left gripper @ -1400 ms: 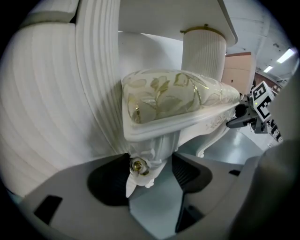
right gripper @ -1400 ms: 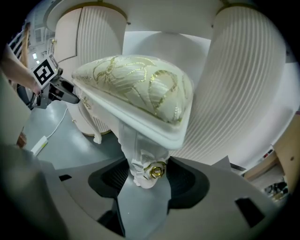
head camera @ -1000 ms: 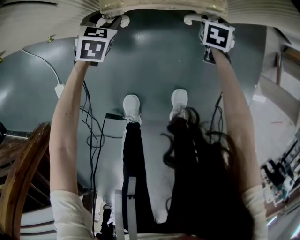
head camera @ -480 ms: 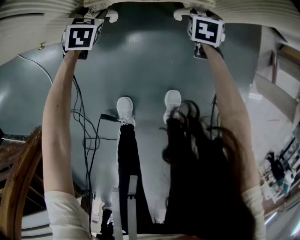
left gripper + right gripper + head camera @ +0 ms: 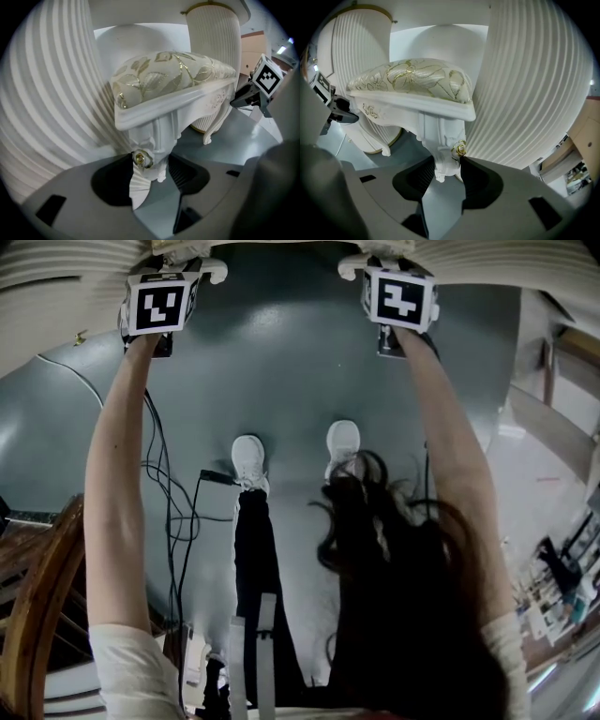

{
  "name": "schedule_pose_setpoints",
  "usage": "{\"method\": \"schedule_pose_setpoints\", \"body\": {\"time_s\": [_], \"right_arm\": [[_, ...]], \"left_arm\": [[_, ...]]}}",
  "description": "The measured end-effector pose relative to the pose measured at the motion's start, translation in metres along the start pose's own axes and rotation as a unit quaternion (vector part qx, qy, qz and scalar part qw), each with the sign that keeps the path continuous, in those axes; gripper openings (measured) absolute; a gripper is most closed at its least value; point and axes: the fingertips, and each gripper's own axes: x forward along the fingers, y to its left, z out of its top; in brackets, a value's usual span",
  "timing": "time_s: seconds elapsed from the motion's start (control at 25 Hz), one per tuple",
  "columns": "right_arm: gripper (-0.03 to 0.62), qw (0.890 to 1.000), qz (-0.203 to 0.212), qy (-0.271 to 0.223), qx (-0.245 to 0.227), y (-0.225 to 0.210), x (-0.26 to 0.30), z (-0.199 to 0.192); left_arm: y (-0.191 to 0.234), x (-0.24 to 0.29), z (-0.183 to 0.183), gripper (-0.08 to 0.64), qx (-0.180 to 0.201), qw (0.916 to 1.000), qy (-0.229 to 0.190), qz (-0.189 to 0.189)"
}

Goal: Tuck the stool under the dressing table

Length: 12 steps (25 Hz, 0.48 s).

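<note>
Stool (image 5: pixel 168 79) stands on the grey floor (image 5: pixel 281 362) at the floor's far edge, seat in the gap between the two ribbed white pedestals of the dressing table (image 5: pixel 529 84). Near pedestal sits just beside each front corner of the seat. In the head view only a cream sliver of the stool shows, at the top edge

Left hand-held gripper (image 5: pixel 151 164): jaws roughly mid-wide, clamped on the top of the stool's front left leg (image 5: pixel 154 136). Both pads are against the carved white wood and the gold rosette (image 5: pixel 140 159) sits at the left pad

Right hand-held gripper (image 5: pixel 447 166): jaws have just been closing. The front right leg (image 5: pixel 440 140) is between them with pads touching it on both sides, and its gold rosette (image 5: pixel 461 149) is at the right pad's edge

Cushion (image 5: pixel 412 79) is ivory with a gold leaf pattern, on a white moulded frame. Back legs curve down to the floor by the gold-rimmed pedestal bases

Both arms reach out straight, both grippers angled down. Each gripper shows in the other's view, level with the seat rail

Person's white sneakers (image 5: pixel 248 460) stand side by side well back from the stool. Black cables (image 5: pixel 178 502) trail on the floor along its left edge
</note>
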Motion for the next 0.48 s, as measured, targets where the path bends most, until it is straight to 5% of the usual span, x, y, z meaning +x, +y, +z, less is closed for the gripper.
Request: {"method": "schedule_pose_setpoints", "body": {"time_s": [0.48], "right_arm": [[0.152, 1.000, 0.001, 0.005, -0.017, -0.0017, -0.0038, -0.0044]], "left_arm": [[0.0030, -0.0089, -0.0062, 0.235, -0.034, 0.9993, 0.009, 0.012]]}}
